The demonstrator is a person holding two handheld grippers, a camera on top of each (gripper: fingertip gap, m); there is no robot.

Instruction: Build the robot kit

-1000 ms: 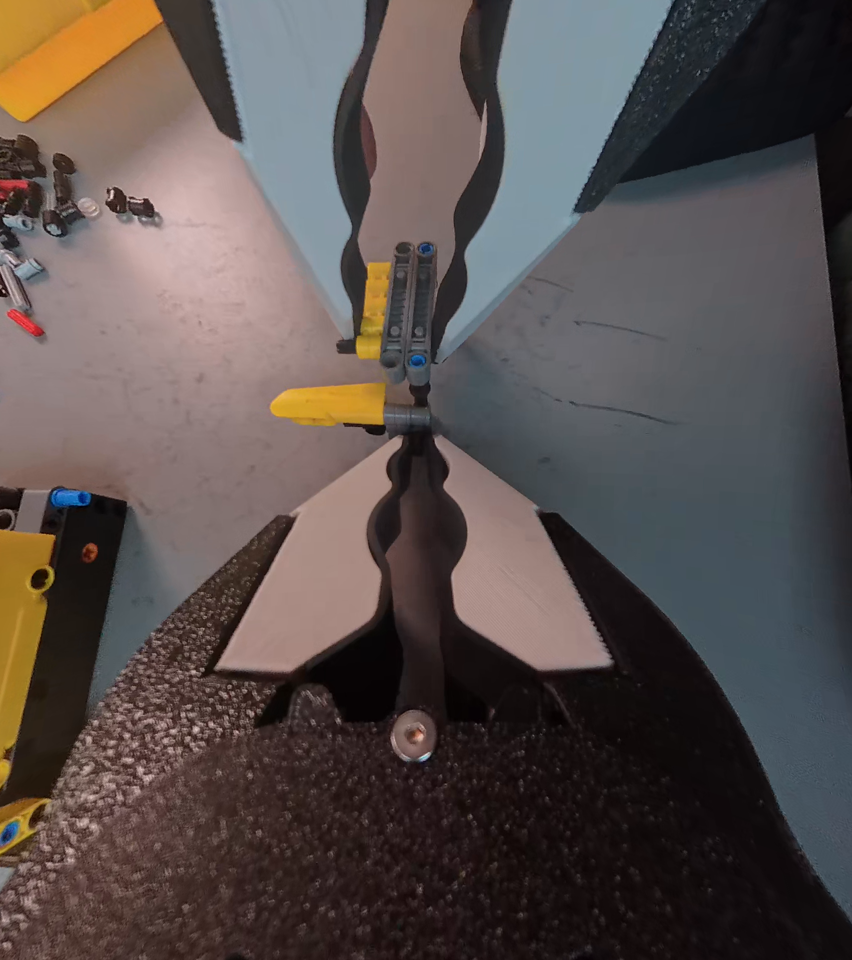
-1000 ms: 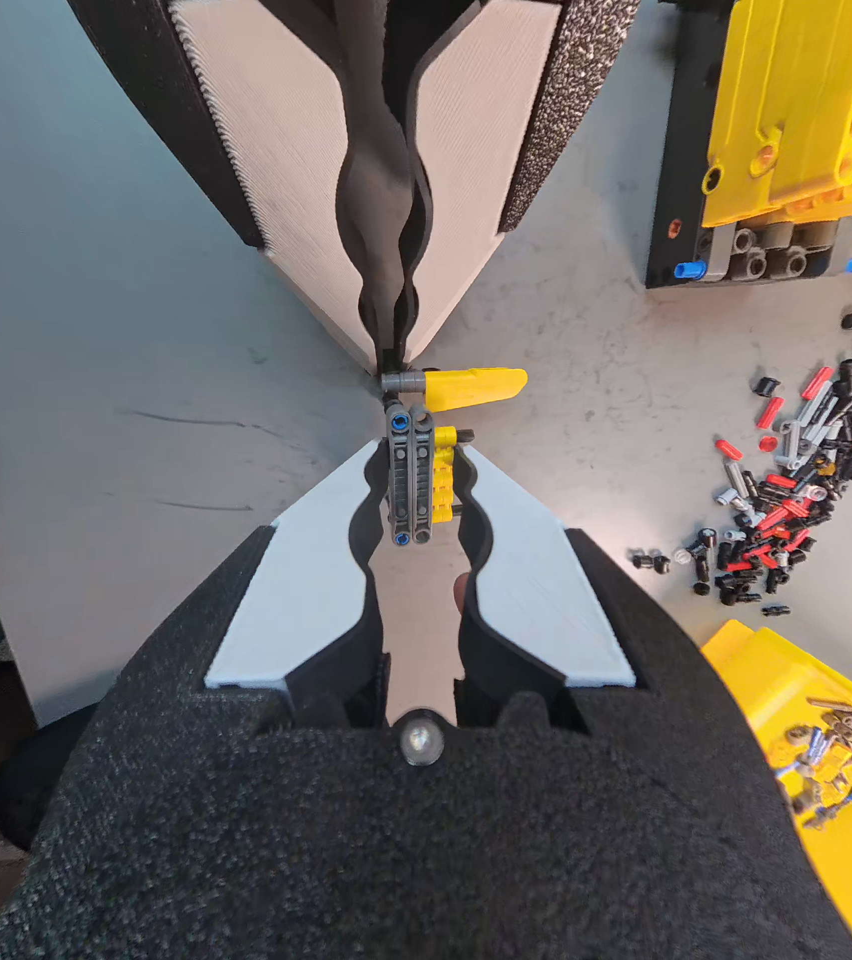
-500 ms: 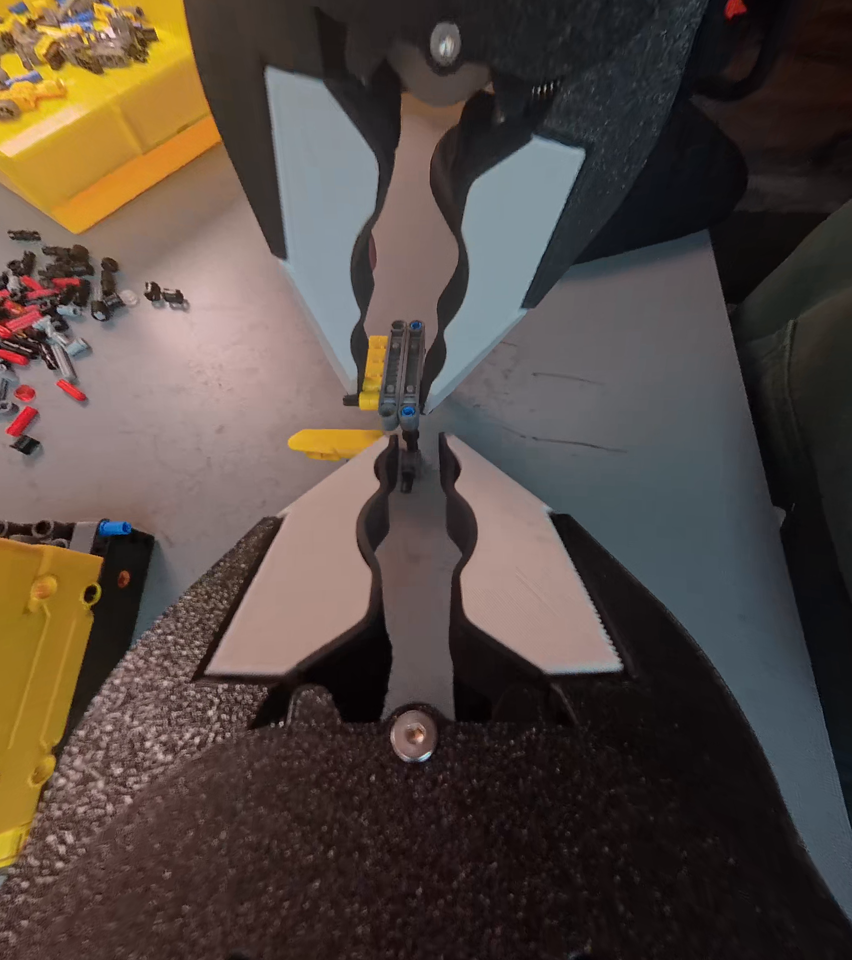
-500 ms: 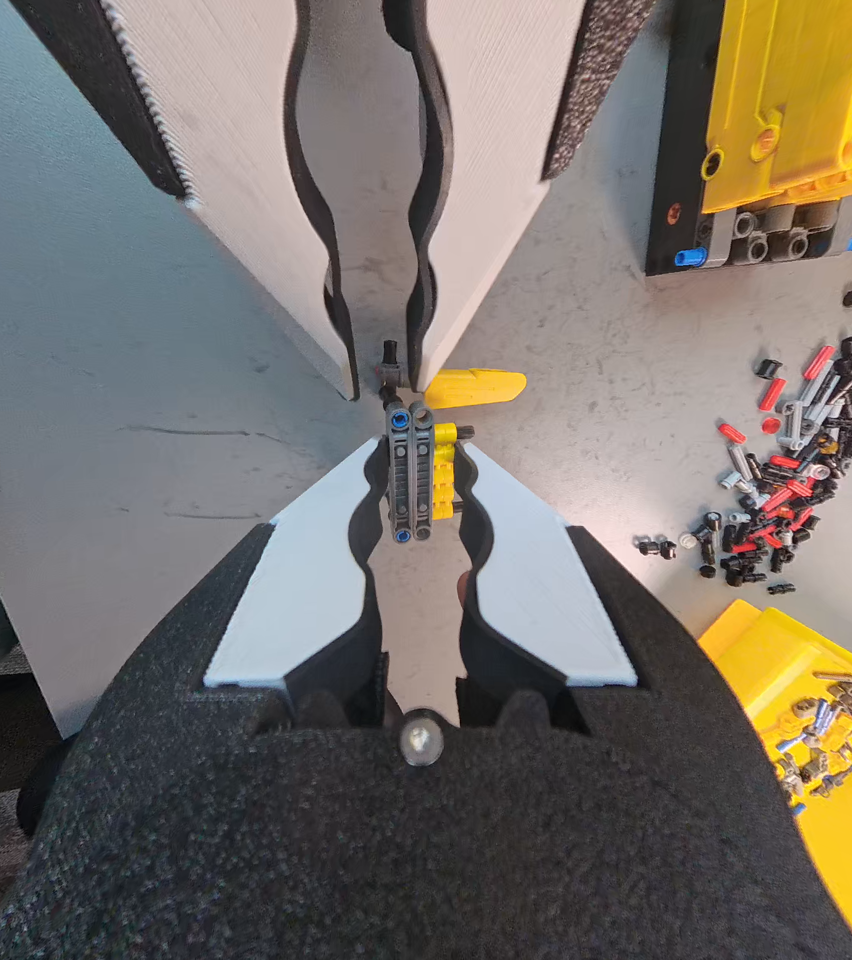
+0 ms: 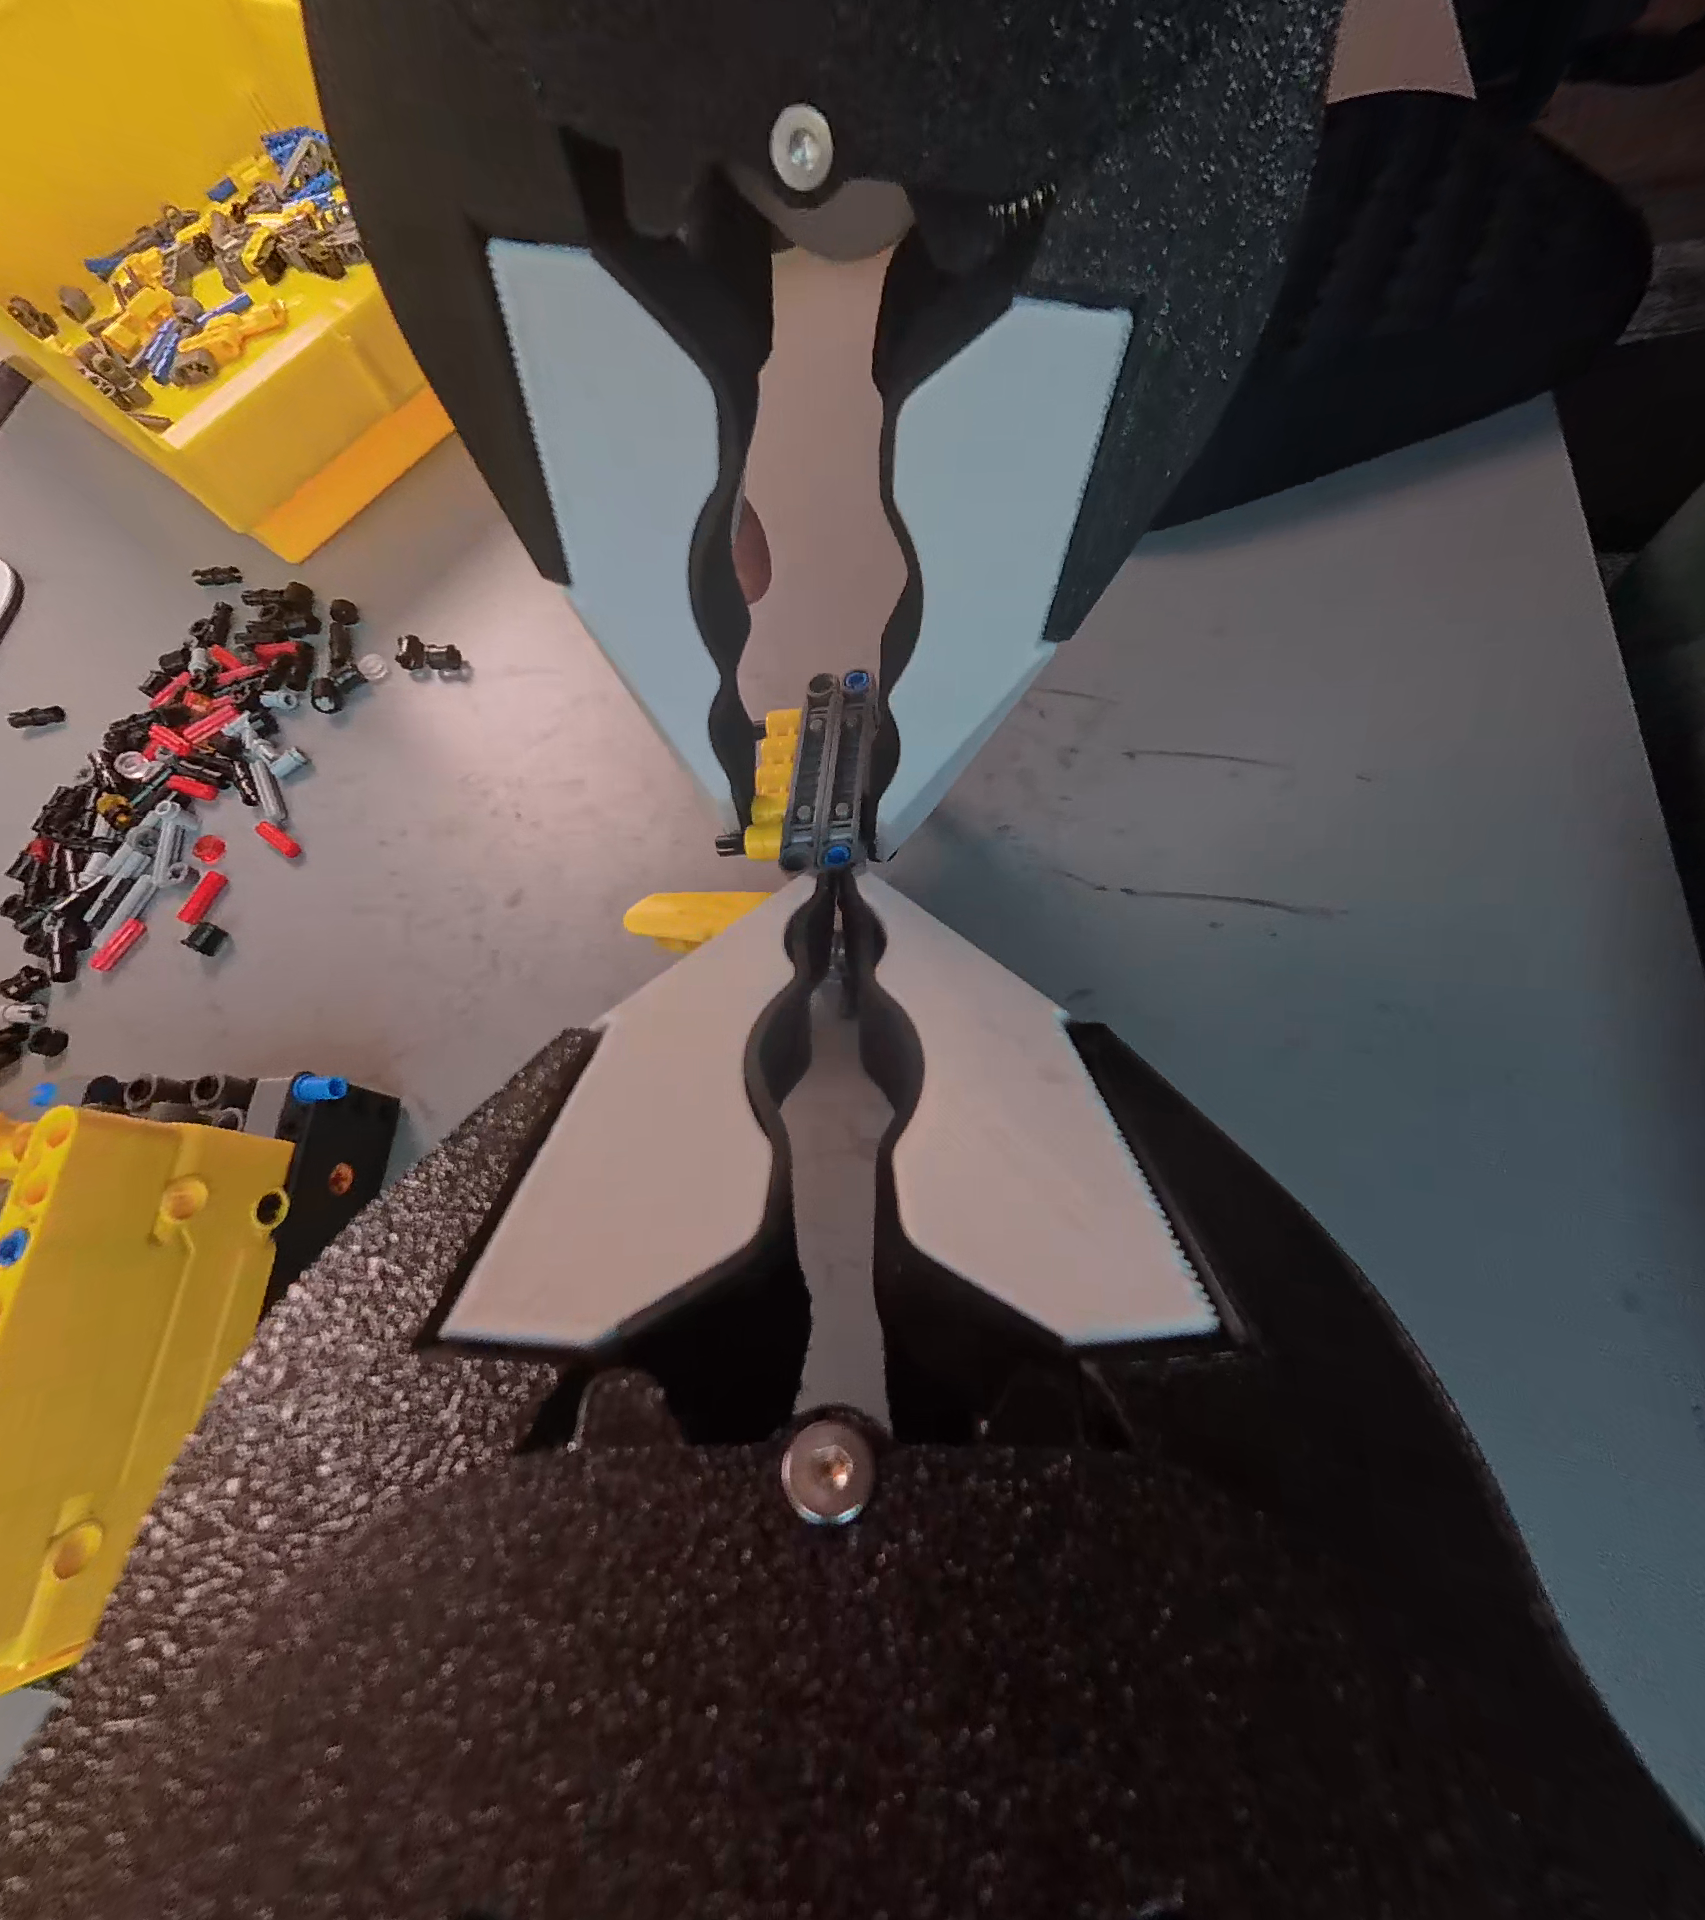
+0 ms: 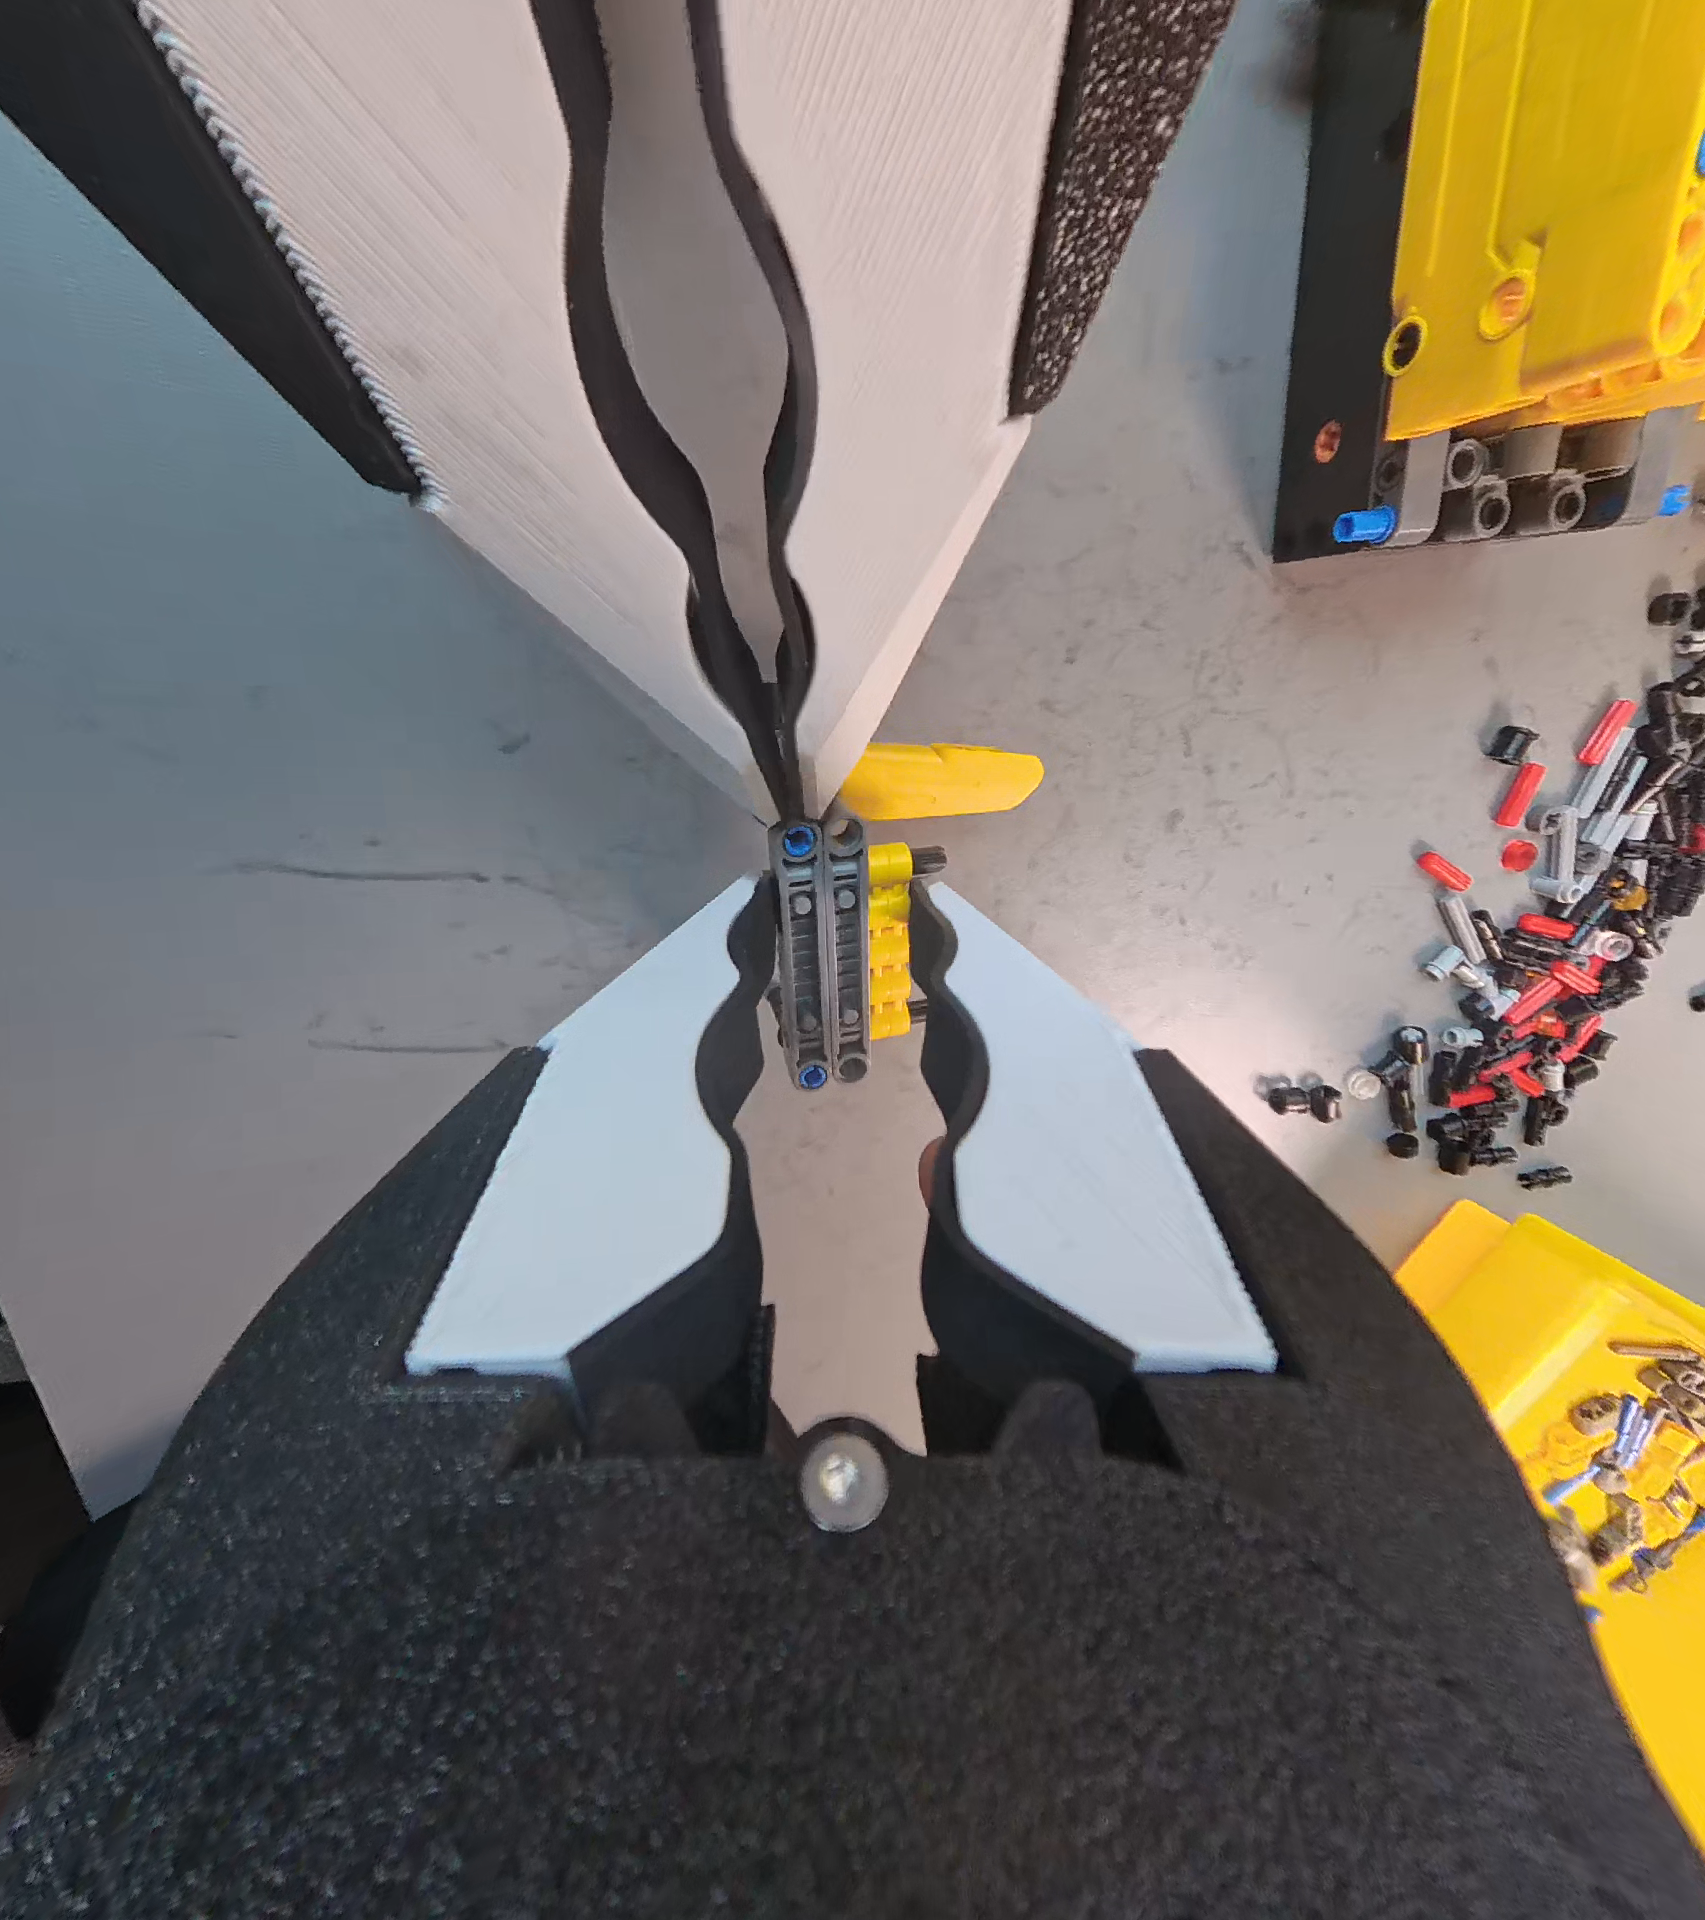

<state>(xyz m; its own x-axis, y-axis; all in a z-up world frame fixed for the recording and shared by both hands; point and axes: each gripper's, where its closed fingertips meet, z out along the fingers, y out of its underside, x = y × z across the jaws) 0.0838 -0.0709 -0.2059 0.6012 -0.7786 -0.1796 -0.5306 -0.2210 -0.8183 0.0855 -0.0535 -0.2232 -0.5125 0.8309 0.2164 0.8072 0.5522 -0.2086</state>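
Grey bench [image 5: 1347, 935] is seen under both grippers, which are held tip to tip, pointed at each other and angled down toward the surface.

The right gripper [image 6: 837, 914] is clamped on a small beam assembly [image 6: 827, 951]: two dark grey beams with blue pins and a yellow piece on one side, held lengthwise between the tips. The same assembly [image 5: 822, 774] is seen in the left wrist view, gripped by the far gripper.

The left gripper [image 5: 832, 925] has its jaws nearly closed at the tips, pinched on a thin dark pin [image 5: 843, 961] just below the assembly's end. Whether pin and assembly are joined cannot be told.

A yellow blade-shaped part [image 6: 941, 779] is seen beside the meeting point; whether it rests on the bench or is attached cannot be told.

Only the left wrist view shows a yellow bin [image 5: 100, 156] with mixed parts in full. In both views, a loose pile of red, black and grey pins [image 5: 162, 790] and a yellow-and-black model [image 5: 79, 1340] are seen on the bench.
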